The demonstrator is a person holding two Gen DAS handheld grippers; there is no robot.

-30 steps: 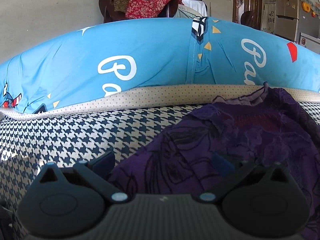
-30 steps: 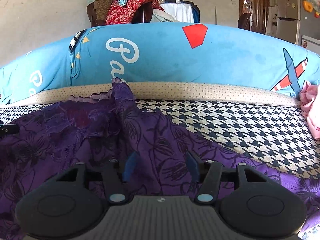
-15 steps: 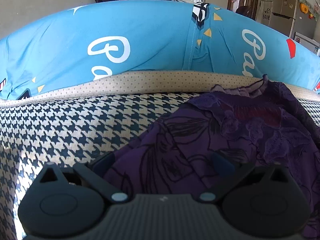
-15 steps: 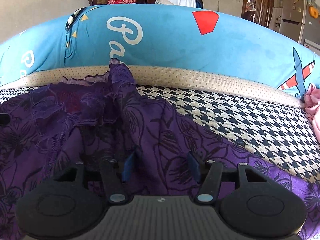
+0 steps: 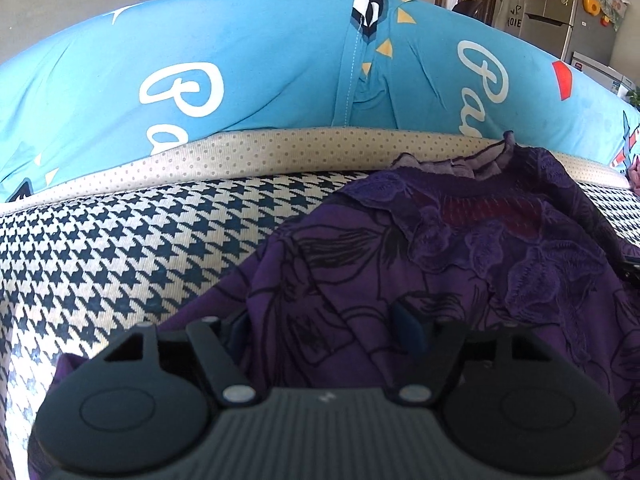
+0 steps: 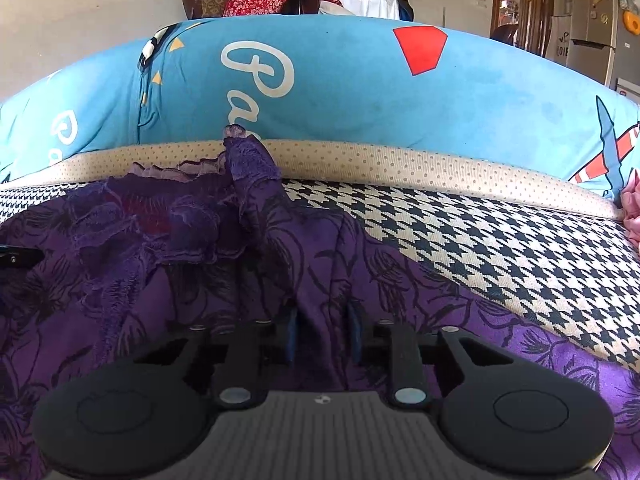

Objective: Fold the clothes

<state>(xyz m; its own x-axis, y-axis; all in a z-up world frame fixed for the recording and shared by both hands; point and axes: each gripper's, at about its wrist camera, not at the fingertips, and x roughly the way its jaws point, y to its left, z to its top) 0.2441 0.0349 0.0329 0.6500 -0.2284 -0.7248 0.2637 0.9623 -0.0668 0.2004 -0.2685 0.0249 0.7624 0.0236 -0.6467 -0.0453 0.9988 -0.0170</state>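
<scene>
Houndstooth black-and-cream seat cushion [image 5: 120,248], blue printed bolster [image 6: 340,92] behind. Purple floral thin-fabric garment [image 5: 440,264] lies crumpled across it: light, limp, likely slippery. Left gripper [image 5: 324,330] closing, fabric between its jaws; right gripper [image 6: 322,334] closing, pinching a raised fold. Best held at the edges.

Purple floral garment [image 5: 460,264] is running off the bottom and right edges, its hem hiding under the left gripper [image 5: 326,324] body. Right gripper [image 6: 322,332] pad tips are sinking into a fabric fold, contact unclear. Pink cloth [image 6: 631,208] is getting cropped at the right edge.
</scene>
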